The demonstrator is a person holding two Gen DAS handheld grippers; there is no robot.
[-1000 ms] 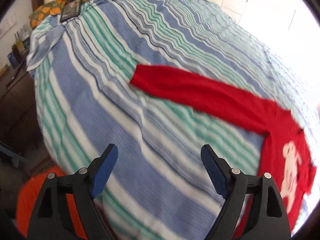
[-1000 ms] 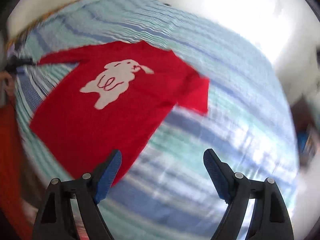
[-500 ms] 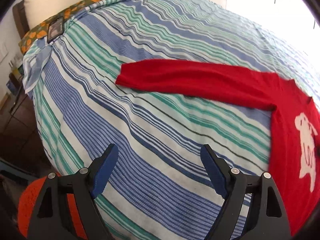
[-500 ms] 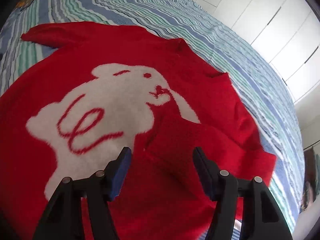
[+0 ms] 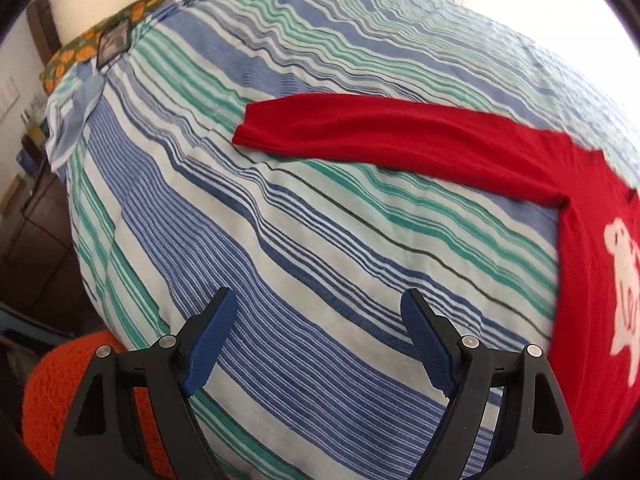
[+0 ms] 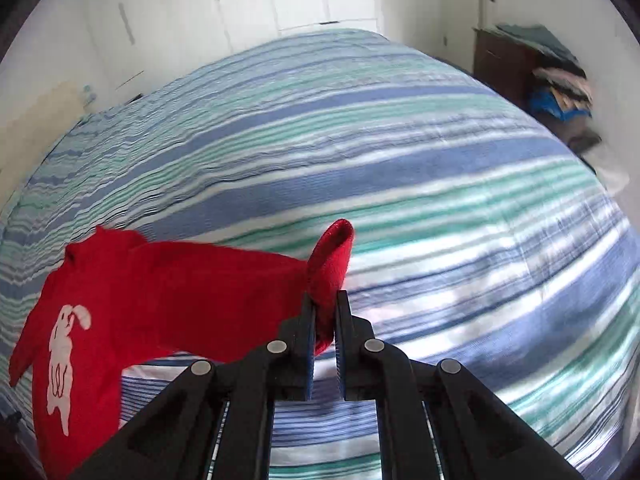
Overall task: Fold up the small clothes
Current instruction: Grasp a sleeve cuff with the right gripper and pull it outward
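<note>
One red sweater [image 6: 132, 292] with a white rabbit print is lying on the striped bed cover [image 6: 400, 184], body spread flat. Right gripper [image 6: 324, 312] is pinching the cuff of one sleeve [image 6: 332, 256], jaws clenched on the fabric, cuff sticking up above them. Left gripper [image 5: 316, 340] is hovering over bare cover, jaws released wide, nothing between them. Other sleeve [image 5: 380, 136] is lying stretched out flat toward the bed's pillow end, well ahead of the left jaws. Orange knit item [image 5: 52, 392] is sitting off the bed's near edge.
</note>
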